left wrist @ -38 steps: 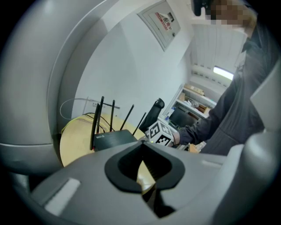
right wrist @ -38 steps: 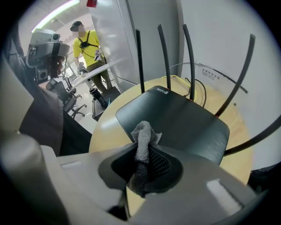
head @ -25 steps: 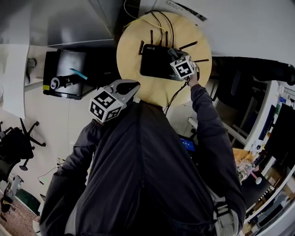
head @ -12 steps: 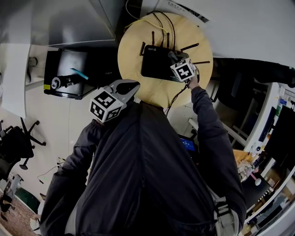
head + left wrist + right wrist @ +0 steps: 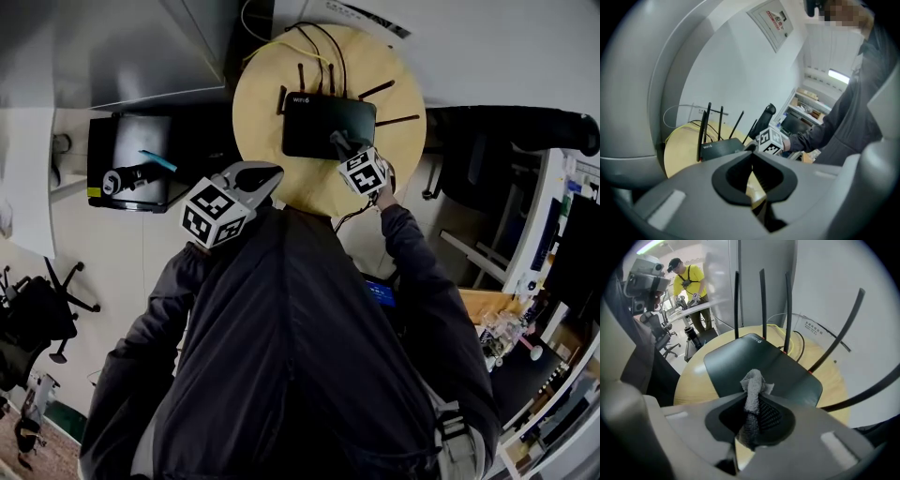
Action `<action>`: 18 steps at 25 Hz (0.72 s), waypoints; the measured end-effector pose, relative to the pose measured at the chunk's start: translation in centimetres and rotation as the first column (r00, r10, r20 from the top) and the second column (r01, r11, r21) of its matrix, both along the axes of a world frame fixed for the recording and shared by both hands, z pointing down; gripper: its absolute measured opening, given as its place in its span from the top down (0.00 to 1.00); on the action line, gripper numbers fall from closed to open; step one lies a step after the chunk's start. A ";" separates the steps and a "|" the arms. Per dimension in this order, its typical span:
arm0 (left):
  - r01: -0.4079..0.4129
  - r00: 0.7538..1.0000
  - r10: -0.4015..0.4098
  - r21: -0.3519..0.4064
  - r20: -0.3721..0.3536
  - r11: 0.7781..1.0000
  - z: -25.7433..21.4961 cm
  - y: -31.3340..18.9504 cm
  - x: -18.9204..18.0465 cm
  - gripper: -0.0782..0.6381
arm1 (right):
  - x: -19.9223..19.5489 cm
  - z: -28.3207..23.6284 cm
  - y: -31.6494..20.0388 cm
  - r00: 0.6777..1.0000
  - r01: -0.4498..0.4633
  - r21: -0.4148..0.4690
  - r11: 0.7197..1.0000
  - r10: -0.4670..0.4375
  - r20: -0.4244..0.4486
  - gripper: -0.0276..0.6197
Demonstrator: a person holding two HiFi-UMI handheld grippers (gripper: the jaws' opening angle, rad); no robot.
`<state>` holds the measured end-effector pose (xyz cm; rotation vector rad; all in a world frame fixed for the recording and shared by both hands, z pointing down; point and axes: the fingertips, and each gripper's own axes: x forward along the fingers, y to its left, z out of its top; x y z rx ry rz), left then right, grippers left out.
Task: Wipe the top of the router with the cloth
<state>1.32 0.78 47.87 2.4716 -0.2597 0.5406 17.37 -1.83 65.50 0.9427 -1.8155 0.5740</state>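
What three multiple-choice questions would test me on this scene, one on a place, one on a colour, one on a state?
1. Where does the router sit?
A. On the floor
B. On the round wooden table
C. On a chair

2. What colour is the cloth?
A. Red
B. Yellow
C. Grey

3. How is the right gripper?
A. Shut on the cloth
B. Open and empty
C. Shut on a cable

Answers:
1 B: the head view shows it lying on the tabletop.
2 C: the right gripper view shows a grey wad.
3 A: its jaws pinch the cloth between them.
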 end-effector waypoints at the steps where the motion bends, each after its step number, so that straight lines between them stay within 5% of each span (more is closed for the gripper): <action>1: -0.006 1.000 0.006 0.000 -0.001 1.000 0.0 0.0 0.1 0.89 | -0.2 0.1 0.6 1.000 -0.003 -0.006 1.000 0.004 0.007 0.91; 13: -0.027 1.000 0.027 -0.007 -0.011 1.000 0.0 -0.1 0.6 0.89 | -0.5 0.0 2.3 0.998 0.052 -0.066 0.996 -0.050 0.032 0.91; 18: -0.007 1.000 0.007 -0.011 -0.005 1.000 0.2 -0.3 0.4 0.89 | 4.4 -1.5 -4.3 0.989 -0.148 0.087 0.985 0.150 -0.010 0.91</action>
